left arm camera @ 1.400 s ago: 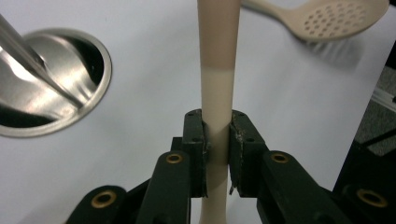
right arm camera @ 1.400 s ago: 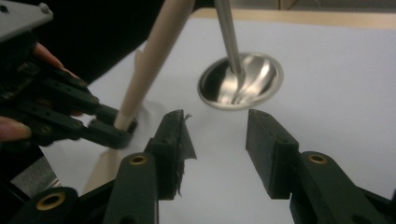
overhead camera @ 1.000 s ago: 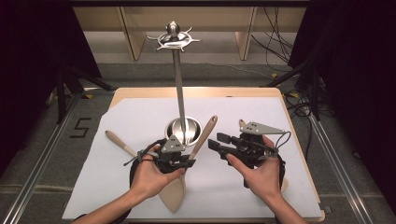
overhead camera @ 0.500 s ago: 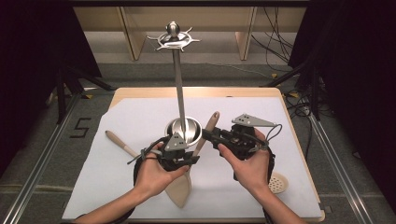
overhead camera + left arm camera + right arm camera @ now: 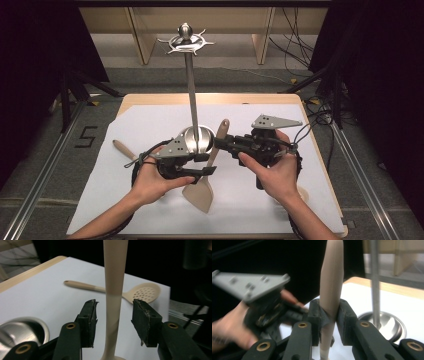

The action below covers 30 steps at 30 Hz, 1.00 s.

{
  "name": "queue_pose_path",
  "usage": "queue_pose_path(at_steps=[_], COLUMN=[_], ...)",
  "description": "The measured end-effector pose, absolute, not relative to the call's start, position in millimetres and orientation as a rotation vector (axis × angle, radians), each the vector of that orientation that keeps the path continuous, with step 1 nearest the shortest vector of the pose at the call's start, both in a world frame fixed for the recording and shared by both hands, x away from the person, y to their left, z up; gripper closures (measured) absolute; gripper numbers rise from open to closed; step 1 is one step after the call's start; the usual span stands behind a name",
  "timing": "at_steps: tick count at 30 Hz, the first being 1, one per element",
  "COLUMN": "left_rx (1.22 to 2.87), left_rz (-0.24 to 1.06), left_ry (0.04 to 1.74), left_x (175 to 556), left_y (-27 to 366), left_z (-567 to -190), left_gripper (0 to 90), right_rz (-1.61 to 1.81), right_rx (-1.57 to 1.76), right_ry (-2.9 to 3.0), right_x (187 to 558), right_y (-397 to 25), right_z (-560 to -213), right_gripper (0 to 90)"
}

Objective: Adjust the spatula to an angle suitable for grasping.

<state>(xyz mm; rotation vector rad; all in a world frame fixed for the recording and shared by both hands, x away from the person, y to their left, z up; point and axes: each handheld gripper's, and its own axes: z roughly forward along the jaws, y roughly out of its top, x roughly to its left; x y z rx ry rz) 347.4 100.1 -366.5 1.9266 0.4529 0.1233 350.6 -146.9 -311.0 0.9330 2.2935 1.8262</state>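
- High view: the wooden spatula (image 5: 206, 172) lies on the white sheet (image 5: 150, 125) that covers the table, blade toward the person, handle pointing away and passing just to the right of the stand's round steel base (image 5: 192, 140).
- Right gripper (image 5: 220, 143): it is held in the person's right hand (image 5: 272, 172), and its jaws are clamped on the upper part of the spatula handle. In the right gripper view the two black pads press against both sides of the handle (image 5: 331, 290).
- Left gripper (image 5: 202, 164): it is held in the person's left hand (image 5: 152, 180), and its jaws are spread apart. In the left gripper view the handle (image 5: 113, 290) runs between the pads, with a gap on each side; neither pad touches it.
- Stand: a thin steel pole (image 5: 191, 95) rises from the base to a pronged top ring (image 5: 185, 44).
- Slotted spoon (image 5: 140, 293): it lies on the sheet beyond the left gripper, well apart from the spatula.
- A second wooden handle (image 5: 122, 148) shows at the left of the sheet; its head appears to be hidden behind the left hand.
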Motion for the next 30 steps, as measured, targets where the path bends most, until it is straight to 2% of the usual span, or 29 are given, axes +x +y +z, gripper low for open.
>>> queue_pose_path(at_steps=[2, 15, 22, 24, 28, 30], left_rx=[1.915, 1.881, 1.894, 1.893, 1.876, 1.858], left_rz=[0.086, -0.003, 0.017, 0.033, 0.078, 0.102], left_ry=[0.375, 0.321, 0.316, 0.352, 0.422, 0.466], left_x=[351.2, 359.0, 357.6, 356.4, 357.9, 359.0], left_y=[103.2, 100.0, 95.9, 94.6, 95.0, 95.6], left_z=[-364.3, -360.8, -357.2, -355.9, -353.2, -351.2], left_gripper=[55.4, 74.7, 76.9, 77.0, 77.2, 77.1], right_rz=[1.818, 1.847, 1.858, 1.854, 1.86, 1.835], right_rx=[0.845, 0.621, 0.583, 0.613, 0.634, 0.63], right_ry=[2.321, 2.423, 2.402, 2.395, 2.319, 2.286], right_x=[350.3, 353.0, 353.9, 351.9, 349.5, 348.5], right_y=[-147.9, -150.9, -151.2, -151.2, -153.2, -157.1], right_z=[-306.5, -303.3, -303.4, -302.4, -300.3, -299.6], right_gripper=[76.0, 76.0, 75.7, 73.2, 62.2, 60.5])
